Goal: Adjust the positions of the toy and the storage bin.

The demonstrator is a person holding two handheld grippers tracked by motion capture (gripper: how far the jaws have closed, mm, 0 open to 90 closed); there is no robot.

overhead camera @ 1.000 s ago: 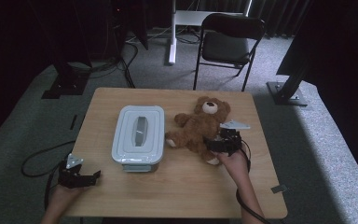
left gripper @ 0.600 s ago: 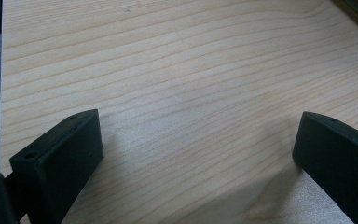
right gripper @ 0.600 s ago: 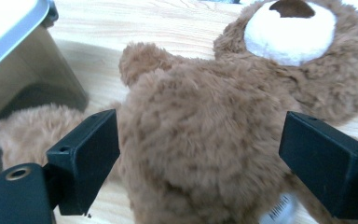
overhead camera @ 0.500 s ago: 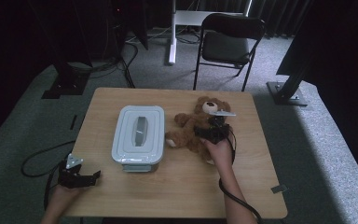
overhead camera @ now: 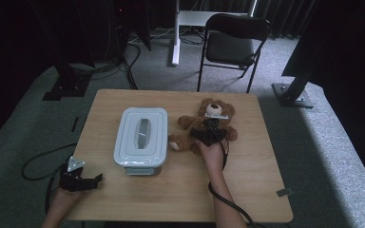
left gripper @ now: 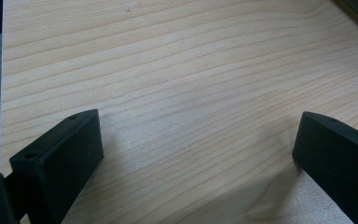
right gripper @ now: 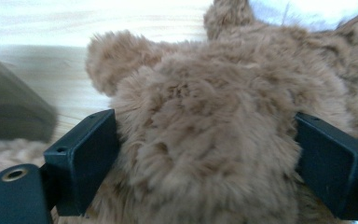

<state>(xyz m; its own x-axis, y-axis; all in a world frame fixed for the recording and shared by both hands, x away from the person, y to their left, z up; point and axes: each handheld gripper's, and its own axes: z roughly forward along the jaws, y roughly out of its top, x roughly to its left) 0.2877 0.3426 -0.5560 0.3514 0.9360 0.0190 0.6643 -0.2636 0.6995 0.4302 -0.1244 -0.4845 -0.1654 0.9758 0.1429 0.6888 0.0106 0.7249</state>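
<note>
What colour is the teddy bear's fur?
Light brown, plush teddy bear; clearest in the right gripper view.

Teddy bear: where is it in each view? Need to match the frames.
High view: teddy bear right of centre, beside the lidded box, under the right gripper.
Right gripper view: bear's fur between both jaws, centre.
Left gripper view: bare wood, no bear.
Shared landmark: wooden table.

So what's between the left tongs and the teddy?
The box with its lid on sits between the left tongs and the teddy in the high view, with bare table around it.
</note>
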